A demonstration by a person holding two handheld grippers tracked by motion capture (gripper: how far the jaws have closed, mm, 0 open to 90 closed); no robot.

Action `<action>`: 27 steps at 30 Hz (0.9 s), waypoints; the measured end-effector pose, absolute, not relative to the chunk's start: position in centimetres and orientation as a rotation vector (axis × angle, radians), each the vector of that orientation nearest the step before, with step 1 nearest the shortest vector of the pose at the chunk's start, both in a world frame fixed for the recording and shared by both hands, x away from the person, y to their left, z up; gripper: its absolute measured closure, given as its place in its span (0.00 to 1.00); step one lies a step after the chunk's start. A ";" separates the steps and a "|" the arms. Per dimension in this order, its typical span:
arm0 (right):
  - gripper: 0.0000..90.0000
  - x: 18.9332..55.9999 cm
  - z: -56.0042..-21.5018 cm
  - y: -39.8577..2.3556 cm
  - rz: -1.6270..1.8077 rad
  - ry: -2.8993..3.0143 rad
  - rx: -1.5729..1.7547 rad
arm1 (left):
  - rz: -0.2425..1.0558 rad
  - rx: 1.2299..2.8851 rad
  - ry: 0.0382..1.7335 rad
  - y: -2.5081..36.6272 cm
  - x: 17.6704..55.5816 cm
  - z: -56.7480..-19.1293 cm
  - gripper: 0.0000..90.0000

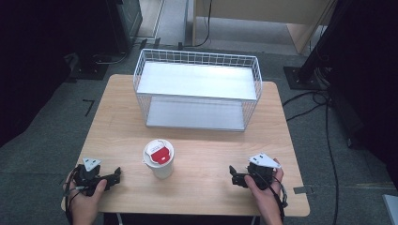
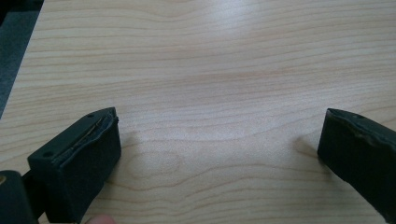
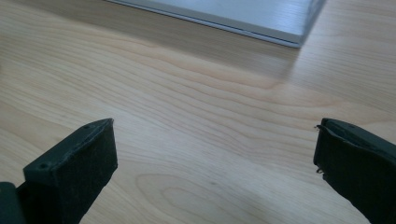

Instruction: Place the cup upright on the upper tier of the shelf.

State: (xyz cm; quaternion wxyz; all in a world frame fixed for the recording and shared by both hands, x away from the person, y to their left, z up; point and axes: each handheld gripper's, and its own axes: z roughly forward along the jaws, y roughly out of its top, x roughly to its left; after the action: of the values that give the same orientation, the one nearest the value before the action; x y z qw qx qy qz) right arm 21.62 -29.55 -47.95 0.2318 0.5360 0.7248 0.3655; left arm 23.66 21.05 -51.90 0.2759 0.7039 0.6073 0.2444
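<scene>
- White cup (image 1: 158,159) with a red-marked lid stands upright on the wooden table (image 1: 202,140), between both grippers, at six o'clock from the wire rack (image 1: 197,89).
- Left gripper (image 1: 115,176) — jaws apart, empty, at the cup's eight o'clock.
- Right gripper (image 1: 233,176) — jaws apart, empty, at four o'clock.
- Best approach, I judge: come in level, clamp the cup's body below the lid, squeeze gently.

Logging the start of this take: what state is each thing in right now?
Cup: upright on the table, lid on, held by nothing.
Rack: upright at the table's far side, both shelves bare.
Left gripper: open, holding nothing.
Right gripper: open, holding nothing.
</scene>
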 end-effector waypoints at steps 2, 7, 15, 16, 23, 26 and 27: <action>0.00 21.6 -47.9 -29.3 1.010 1.999 1.468 | 0.657 1.892 1.632 21.0 23.7 -51.9 0.00; 0.00 21.7 -47.6 -27.3 1.056 2.033 1.425 | 0.657 1.891 1.632 21.0 23.7 -51.9 0.00; 0.00 21.9 -47.5 -24.3 1.101 2.086 1.366 | 0.656 1.893 1.631 21.1 23.7 -51.9 0.00; 0.00 21.9 -47.5 -23.9 1.103 2.092 1.355 | 0.656 1.893 1.631 21.1 23.7 -51.9 0.00; 0.00 22.1 -47.4 -22.0 1.142 2.121 1.321 | 0.656 1.893 1.631 21.1 23.7 -51.9 0.00; 0.00 22.2 -47.4 -21.3 1.152 2.129 1.308 | 0.656 1.893 1.631 21.1 23.7 -51.9 0.00; 0.00 22.2 -47.4 -21.3 1.152 2.129 1.308 | 0.656 1.893 1.631 21.1 23.7 -51.9 0.00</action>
State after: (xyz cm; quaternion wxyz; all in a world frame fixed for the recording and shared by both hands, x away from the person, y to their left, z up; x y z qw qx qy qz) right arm 22.17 -21.32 -47.41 0.1940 0.4662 0.7591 0.4109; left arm 23.66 21.06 -51.90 0.2755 0.7043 0.6070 0.2441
